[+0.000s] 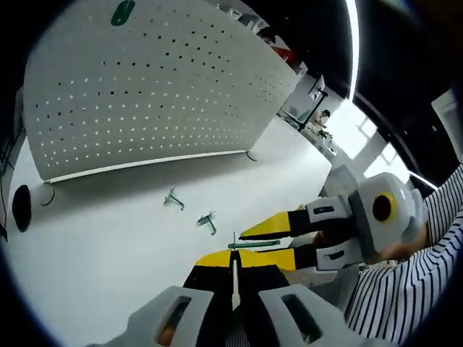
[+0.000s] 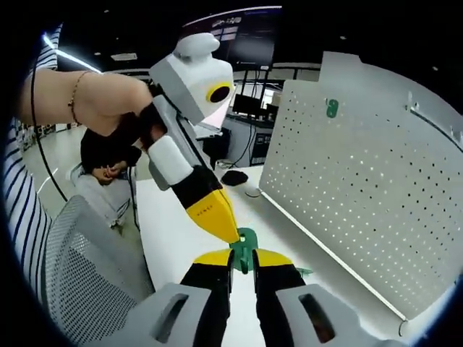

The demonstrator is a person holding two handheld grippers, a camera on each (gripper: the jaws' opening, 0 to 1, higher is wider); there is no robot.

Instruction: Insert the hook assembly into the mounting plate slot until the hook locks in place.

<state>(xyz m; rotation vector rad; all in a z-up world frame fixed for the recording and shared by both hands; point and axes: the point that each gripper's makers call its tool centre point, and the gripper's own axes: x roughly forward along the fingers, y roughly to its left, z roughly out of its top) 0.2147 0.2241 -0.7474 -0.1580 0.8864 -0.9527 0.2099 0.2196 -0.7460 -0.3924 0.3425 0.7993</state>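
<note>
In the left gripper view my left gripper (image 1: 234, 257) is shut on a thin green hook piece (image 1: 234, 241) that stands up from its yellow tips. My right gripper (image 1: 251, 244) comes in from the right, shut on a flat green plate piece (image 1: 255, 245) that meets the hook piece. In the right gripper view my right gripper (image 2: 244, 260) grips the green piece (image 2: 247, 242), and the left gripper (image 2: 230, 236) touches it from above left. Two loose green hooks (image 1: 173, 198) (image 1: 208, 220) lie on the white table (image 1: 108, 238).
A white pegboard (image 1: 159, 87) (image 2: 362, 181) stands upright behind the table, with a green part (image 1: 123, 12) (image 2: 332, 108) mounted near its top. A black round object (image 1: 22, 206) sits at the left edge. A grey mesh chair (image 2: 79, 282) and a seated person (image 2: 108, 155) are beside the table.
</note>
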